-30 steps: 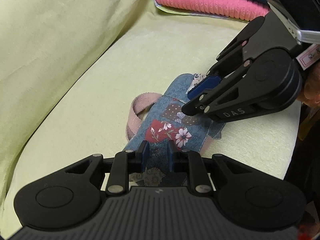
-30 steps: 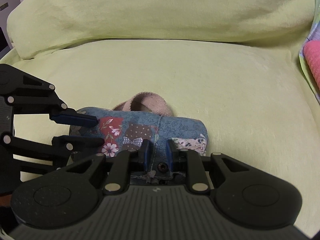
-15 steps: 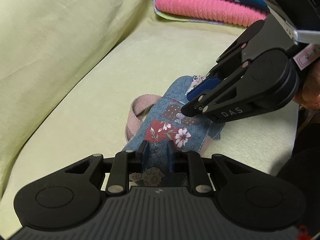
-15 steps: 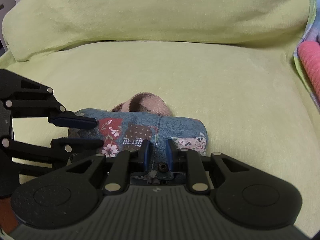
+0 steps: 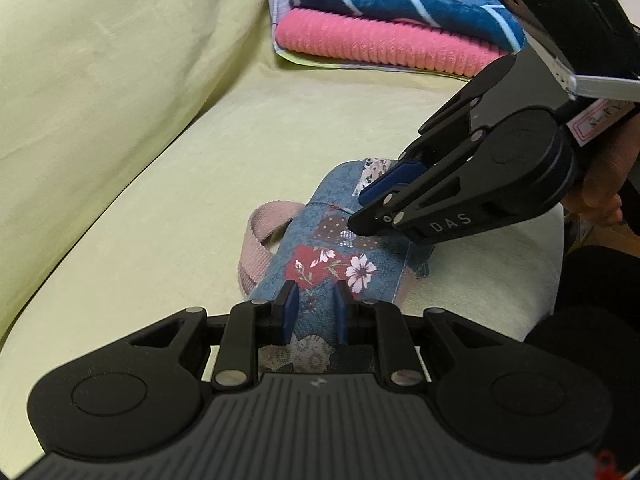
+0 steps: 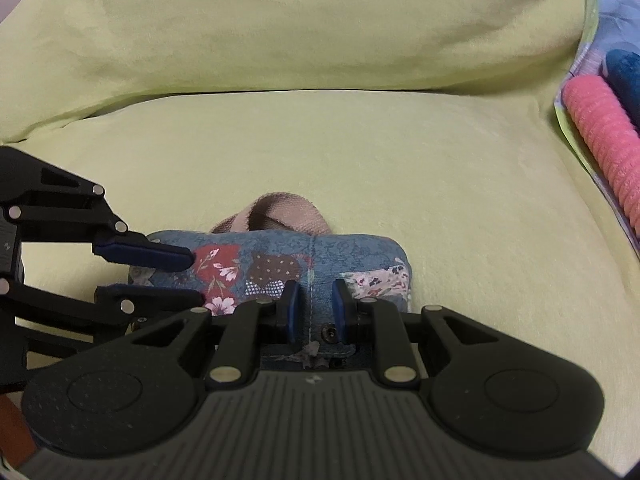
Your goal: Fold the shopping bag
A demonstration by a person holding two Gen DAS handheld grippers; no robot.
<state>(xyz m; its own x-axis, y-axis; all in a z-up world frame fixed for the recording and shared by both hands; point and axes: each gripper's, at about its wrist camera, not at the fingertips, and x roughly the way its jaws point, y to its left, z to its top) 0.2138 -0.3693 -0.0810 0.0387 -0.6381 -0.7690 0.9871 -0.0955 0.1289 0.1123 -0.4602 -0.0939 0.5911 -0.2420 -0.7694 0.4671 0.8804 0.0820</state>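
Left wrist view: folded shopping bag (image 5: pixel 332 240) lying on a yellow-green sofa seat (image 5: pixel 200 184), near its front edge.
Bag fabric: blue patchwork with a red floral patch and a brown dotted patch; pink webbing handle (image 5: pixel 256 240) poking out from the far side, partly tucked under the bundle.
Left gripper (image 5: pixel 314 306): blue pads set narrowly on either side of the bag's near end, cloth between them; actual pinch not clear, lower fold hidden by the gripper body.
Right gripper (image 5: pixel 370 216): reaching in from the right, tips down on the bag's top; lower finger hidden behind the upper one in this view.
Right wrist view: right gripper (image 6: pixel 312 306) narrowly astride the bag (image 6: pixel 304 256) at a stitched seam, a snap button visible between the pads; firm clamping hard to judge.
Left gripper from this side (image 6: pixel 192 280): one finger above and one below the bag's left end, tips touching cloth.
Hand: partly seen behind the right gripper at the frame edge (image 5: pixel 604 184), mostly cut off.
Background: pink ribbed towel (image 5: pixel 380 44) under a blue one (image 5: pixel 400 0), stacked at the sofa's far end, well apart from the bag.
Backrest cushion (image 6: pixel 300 28): top cropped.
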